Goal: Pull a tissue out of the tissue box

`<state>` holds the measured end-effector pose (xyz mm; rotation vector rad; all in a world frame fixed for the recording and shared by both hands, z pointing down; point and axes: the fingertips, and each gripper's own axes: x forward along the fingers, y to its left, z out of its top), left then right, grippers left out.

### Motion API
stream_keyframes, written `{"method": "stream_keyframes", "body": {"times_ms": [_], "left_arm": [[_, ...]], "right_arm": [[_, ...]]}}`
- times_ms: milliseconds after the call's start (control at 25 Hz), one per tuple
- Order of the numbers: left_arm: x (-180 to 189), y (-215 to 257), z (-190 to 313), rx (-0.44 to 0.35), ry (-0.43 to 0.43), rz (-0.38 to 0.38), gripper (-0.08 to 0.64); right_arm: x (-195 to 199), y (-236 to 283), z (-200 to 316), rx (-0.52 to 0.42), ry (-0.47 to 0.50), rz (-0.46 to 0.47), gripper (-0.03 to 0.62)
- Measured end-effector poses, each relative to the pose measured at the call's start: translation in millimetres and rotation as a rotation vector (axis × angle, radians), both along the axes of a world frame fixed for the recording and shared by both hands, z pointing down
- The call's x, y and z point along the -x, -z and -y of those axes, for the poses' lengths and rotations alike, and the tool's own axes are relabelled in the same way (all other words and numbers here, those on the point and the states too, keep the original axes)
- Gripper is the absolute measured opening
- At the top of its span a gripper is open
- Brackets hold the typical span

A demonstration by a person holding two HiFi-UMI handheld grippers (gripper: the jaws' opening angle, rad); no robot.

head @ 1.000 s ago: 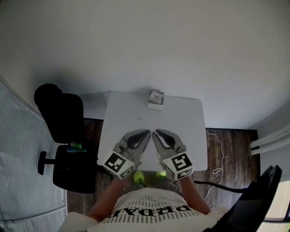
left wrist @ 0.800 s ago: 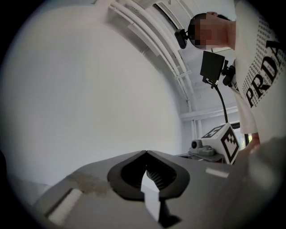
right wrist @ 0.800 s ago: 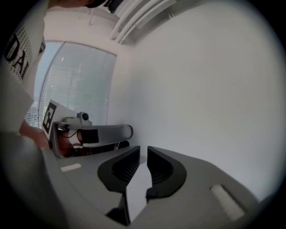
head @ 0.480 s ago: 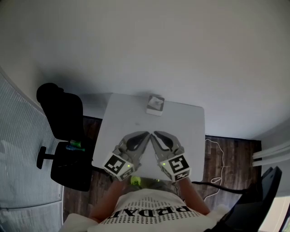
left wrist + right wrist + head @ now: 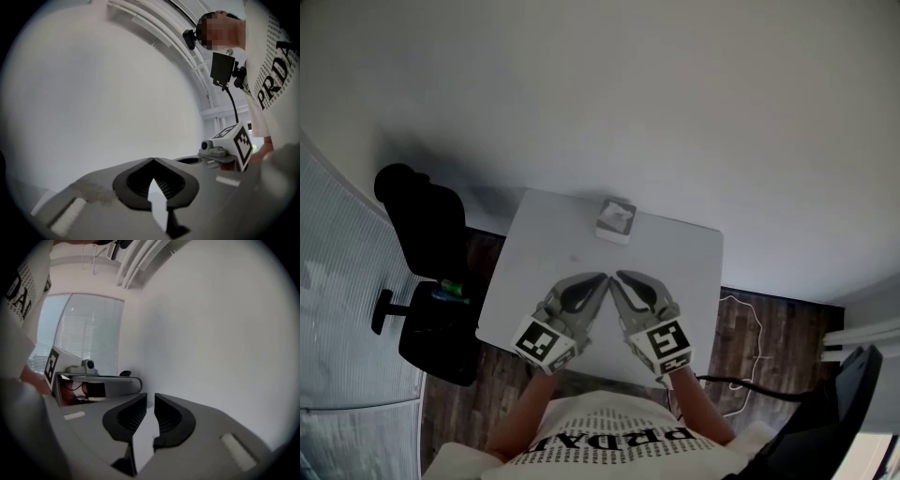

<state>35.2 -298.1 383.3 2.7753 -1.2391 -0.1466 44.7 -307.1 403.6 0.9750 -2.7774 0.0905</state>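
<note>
A black office chair stands just beside the desk's left edge, clear of any reach. Over the near part of the desk, the left gripper has its jaws pressed together at the tips with nothing between them. The tissue box sits at the far edge, well apart from both grippers, and the bare desktop between holds no obstacle. The right gripper has its jaws a narrow slit apart, also empty. The reach looks to be the step in hand. One gripper would do well to steady the light box. The other should spread wider, pinch only the top tissue and draw straight up. A cable lies on the floor at right, out of the way.
</note>
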Motion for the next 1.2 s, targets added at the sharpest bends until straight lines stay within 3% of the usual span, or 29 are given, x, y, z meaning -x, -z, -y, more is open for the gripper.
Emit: {"method": "stream_keyframes", "body": {"times_ms": [480, 1200], "left_arm": [[7.9, -20.5, 48.0, 0.03, -0.031, 0.034, -0.008], [20.3, -81.7, 113.5, 0.128, -0.008, 0.022, -0.008]], "right_arm": [[5.3, -12.5, 49.3, 0.019, -0.032, -0.027, 0.058], [20.2, -74.3, 112.0, 0.088, 0.023, -0.135, 0.063]]}}
